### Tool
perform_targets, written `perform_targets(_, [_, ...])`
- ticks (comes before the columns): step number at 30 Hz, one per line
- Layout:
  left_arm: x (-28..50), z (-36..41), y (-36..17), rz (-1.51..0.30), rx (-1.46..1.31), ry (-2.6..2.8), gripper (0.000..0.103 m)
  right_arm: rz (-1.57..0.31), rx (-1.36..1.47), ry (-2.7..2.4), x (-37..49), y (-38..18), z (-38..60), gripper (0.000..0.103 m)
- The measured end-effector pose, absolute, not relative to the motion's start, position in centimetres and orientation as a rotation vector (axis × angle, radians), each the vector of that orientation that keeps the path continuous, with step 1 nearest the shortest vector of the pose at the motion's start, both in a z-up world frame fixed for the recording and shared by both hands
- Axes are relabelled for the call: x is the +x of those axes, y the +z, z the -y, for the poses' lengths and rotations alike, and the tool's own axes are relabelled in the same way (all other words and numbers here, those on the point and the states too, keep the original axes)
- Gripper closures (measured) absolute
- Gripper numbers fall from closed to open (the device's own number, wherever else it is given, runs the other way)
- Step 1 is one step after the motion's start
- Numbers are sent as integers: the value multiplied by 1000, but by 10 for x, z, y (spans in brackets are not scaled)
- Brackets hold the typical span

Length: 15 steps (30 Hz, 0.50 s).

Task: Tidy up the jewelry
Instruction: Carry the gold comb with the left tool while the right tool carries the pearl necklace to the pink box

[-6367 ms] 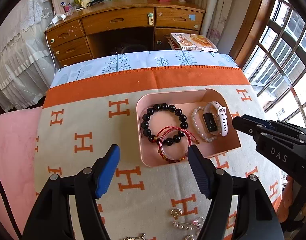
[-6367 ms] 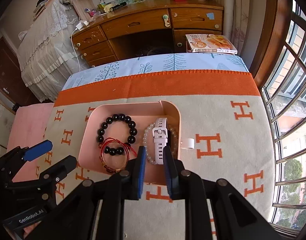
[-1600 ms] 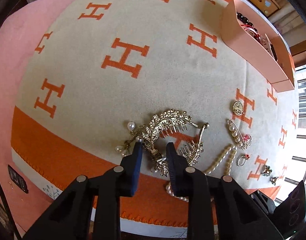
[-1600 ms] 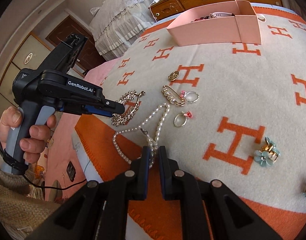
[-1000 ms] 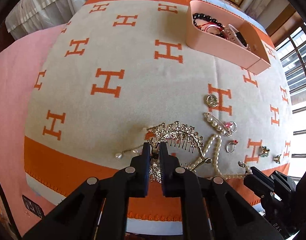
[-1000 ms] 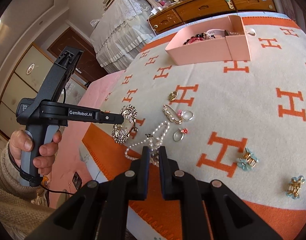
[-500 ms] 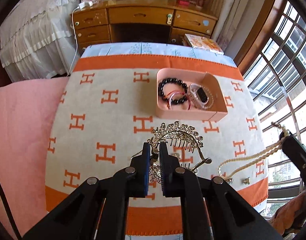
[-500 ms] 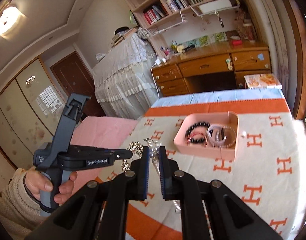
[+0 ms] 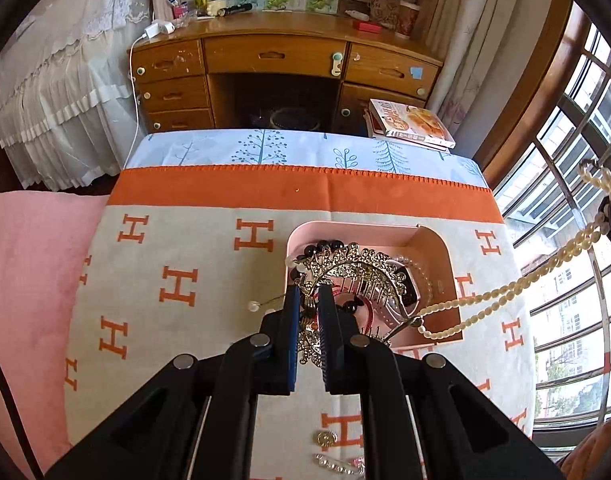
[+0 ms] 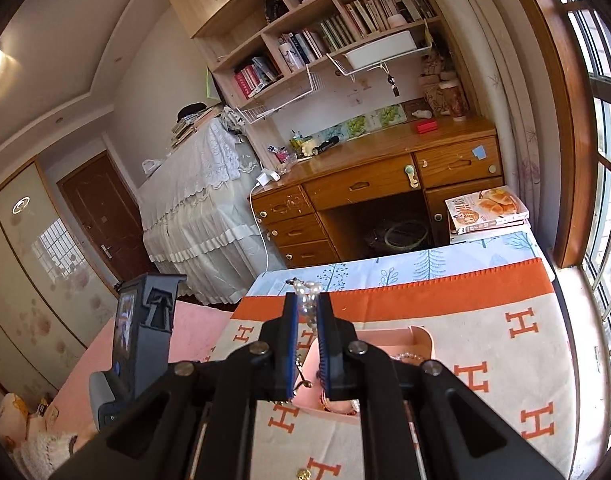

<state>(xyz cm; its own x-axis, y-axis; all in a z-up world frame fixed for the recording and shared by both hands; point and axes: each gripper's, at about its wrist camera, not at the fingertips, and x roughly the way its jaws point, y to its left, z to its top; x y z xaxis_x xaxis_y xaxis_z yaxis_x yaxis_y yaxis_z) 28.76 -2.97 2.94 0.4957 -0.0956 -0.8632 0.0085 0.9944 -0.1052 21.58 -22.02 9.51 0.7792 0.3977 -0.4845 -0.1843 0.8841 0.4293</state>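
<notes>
Gold hair comb (image 9: 357, 266) clamped in left gripper (image 9: 306, 300); right gripper (image 10: 304, 308) pinches pearl necklace (image 9: 505, 290) (above pink tray (image 9: 433, 236)).

From my left camera, the ornate gold hair comb (image 9: 357, 268) hides much of the pink rectangular tray (image 9: 445, 248). The cream pearl necklace (image 9: 505, 292) runs off the right edge. A gold pin (image 9: 337, 463) below is half cut off.

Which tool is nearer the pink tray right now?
Left. The left tool, gripping the gold hair comb, hangs over the pink tray; the right tool, gripping the pearl necklace, is higher, beside it.
</notes>
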Motion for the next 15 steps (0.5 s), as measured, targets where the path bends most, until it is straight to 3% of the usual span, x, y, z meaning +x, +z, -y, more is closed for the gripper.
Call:
perform_targets(13, [329,46,-49,-1189,-175,-132,96,-638,424,352,281,69,210,94])
perform_targets(15, [331,46,-56,-1230,-182,-148,88,-646,426,357,287,66,208,94])
